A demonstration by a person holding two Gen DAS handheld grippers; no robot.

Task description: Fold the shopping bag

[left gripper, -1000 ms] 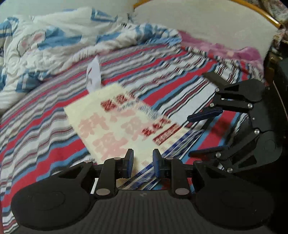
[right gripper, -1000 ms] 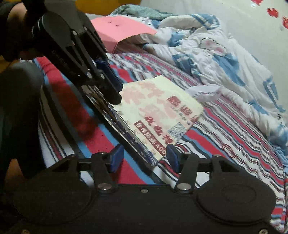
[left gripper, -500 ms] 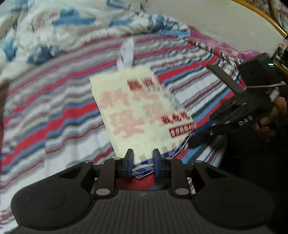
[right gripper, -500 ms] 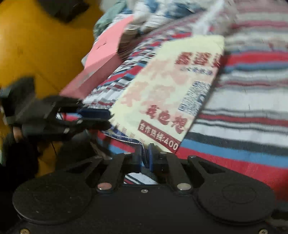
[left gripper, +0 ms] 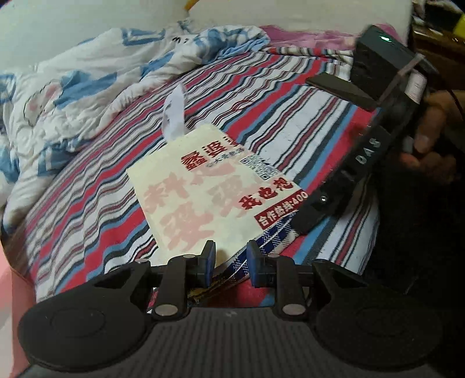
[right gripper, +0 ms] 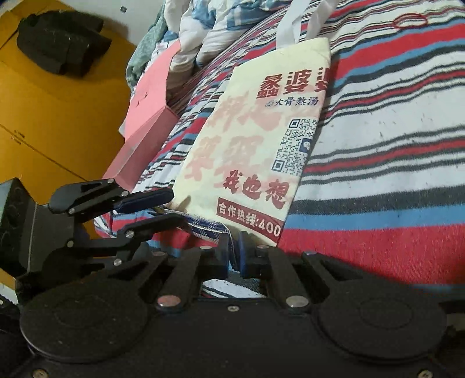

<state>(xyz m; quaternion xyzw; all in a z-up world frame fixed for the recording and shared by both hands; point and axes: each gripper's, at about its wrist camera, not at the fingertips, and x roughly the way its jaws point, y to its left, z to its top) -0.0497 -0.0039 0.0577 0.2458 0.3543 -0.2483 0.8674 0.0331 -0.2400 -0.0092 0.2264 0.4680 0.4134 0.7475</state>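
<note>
Bag (left gripper: 209, 186), cream with red print and a QR code, lies flat on the striped bed (left gripper: 87, 203), in the middle of the left wrist view. Its white handles (left gripper: 174, 116) point up the frame toward the rumpled quilt (left gripper: 87, 72) at upper left. Its bottom edge, where a blue checked lining shows, lies at the lower centre, nearest both cameras.

In the left wrist view the left tongs (left gripper: 229, 258) sit at the bottom centre. The checked edge of the bag runs between their blue pads (left gripper: 209, 256), but a gap shows on either side, and whether they press the cloth cannot be told. The right tongs (left gripper: 299, 224) reach in from the right of that frame, their black body slanting down to the bag's lower right corner, with a hand (left gripper: 430, 145) behind them at the right edge.

In the right wrist view the bag (right gripper: 261, 130) fills the centre, handles (right gripper: 302, 20) at the top. The right tongs (right gripper: 233, 253) at bottom centre are clenched on the checked bottom edge, the pads nearly together with the cloth pinched between. The left tongs (right gripper: 171, 206) come in from the left, one finger above and one below the bag's lower left corner. A pink box (right gripper: 151, 122) lies on the bed just left of the bag, and a dark bundle (right gripper: 61, 46) sits on the yellow floor (right gripper: 58, 116) at upper left.
</note>
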